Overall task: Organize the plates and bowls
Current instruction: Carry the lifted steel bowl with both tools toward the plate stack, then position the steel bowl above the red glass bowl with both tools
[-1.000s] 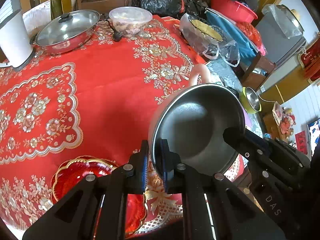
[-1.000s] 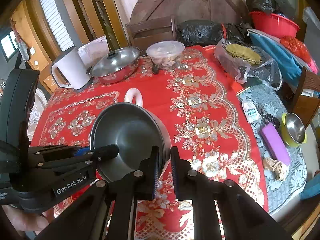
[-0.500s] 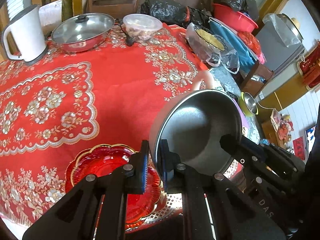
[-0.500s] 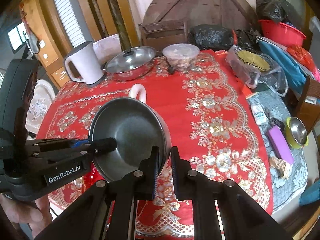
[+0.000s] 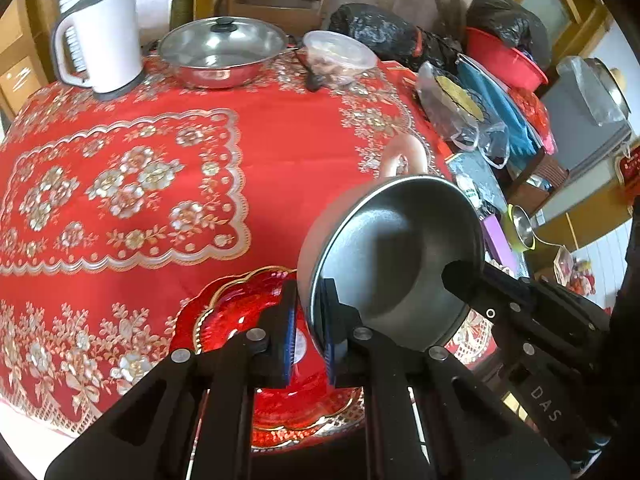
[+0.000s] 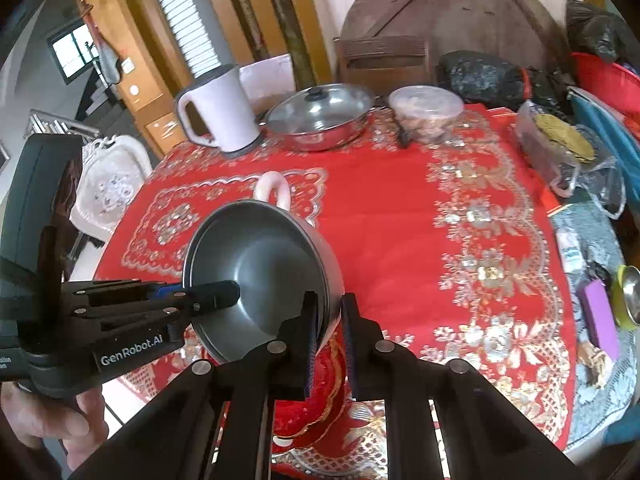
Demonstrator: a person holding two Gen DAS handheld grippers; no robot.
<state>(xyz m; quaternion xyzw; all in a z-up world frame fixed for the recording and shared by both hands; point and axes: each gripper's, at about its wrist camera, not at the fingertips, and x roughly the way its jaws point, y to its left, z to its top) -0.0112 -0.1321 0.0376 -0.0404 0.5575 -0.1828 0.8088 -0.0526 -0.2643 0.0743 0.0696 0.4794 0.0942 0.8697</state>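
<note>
Both grippers pinch the rim of a steel bowl (image 5: 396,248), left gripper (image 5: 309,328) and right gripper (image 6: 330,320) on opposite sides. It hangs tilted above the red plate (image 5: 240,316), pink handle (image 5: 402,156) pointing away.

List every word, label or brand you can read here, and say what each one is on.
"GenRobot.AI": on the left gripper's body, right wrist view.
"DAS": on the right gripper's body, left wrist view; any further letters are cut off.
White bottle: blue label print, too blurred to read.
Red wall hanging: characters too small to read.
No text shows on the bowl, kettle or red plate.
</note>
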